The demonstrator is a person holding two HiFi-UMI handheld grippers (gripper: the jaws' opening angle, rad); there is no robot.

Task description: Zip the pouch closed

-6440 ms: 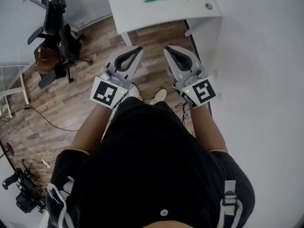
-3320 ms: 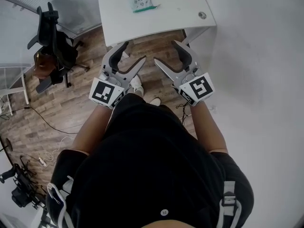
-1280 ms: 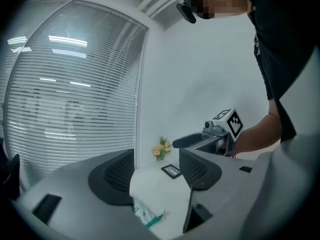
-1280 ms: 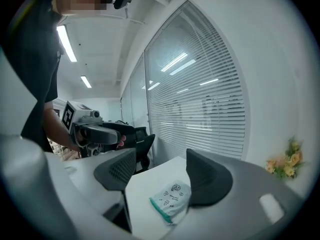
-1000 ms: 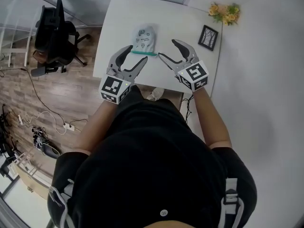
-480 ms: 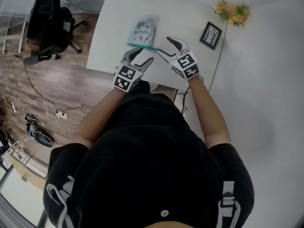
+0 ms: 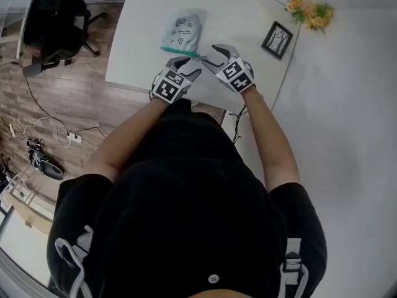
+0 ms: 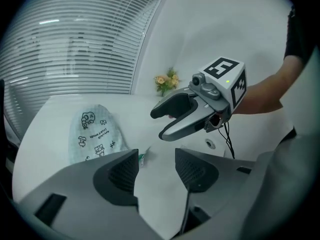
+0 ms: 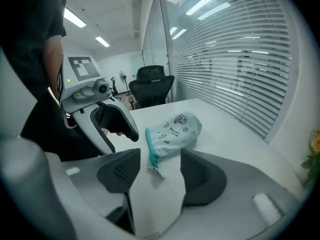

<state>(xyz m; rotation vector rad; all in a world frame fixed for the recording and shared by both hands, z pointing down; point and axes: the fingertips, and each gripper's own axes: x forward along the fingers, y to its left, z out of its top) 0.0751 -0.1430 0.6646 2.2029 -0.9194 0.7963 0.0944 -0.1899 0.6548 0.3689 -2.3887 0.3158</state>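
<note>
Holding both arms out in front of your body, you have the left gripper (image 7: 188, 66) and the right gripper (image 7: 209, 56) low over the near part of the white tabletop (image 7: 139, 39), angled down and turned in toward each other so their tips nearly meet. Both sets of jaws are apart and have just been closing a little; neither presses on anything. The pouch (image 7: 181, 31) lies flat just beyond them. Its long axis runs away from you, with the rounded end toward the far edge and the teal zipper (image 7: 180, 51) running crosswise along the near end. From your head view the zipper is only a thin green line. The right gripper view shows the zipper (image 9: 150, 146) clearly, with its small pull (image 9: 156, 172) lying on the tabletop in the gap between your jaws, touched by neither pad. That view also shows the left gripper (image 9: 131, 132) beside the pouch (image 9: 175, 129) and an office chair (image 9: 150, 86) behind. The left gripper view shows mostly bare tabletop between its jaws, with the pull (image 8: 142, 157) just off the left pad. Beyond it are the pouch (image 8: 94, 134), the right gripper (image 8: 157, 125) and the flowers (image 8: 167, 80) near the wall. Only your head view shows the small picture frame (image 7: 276, 39).
</note>
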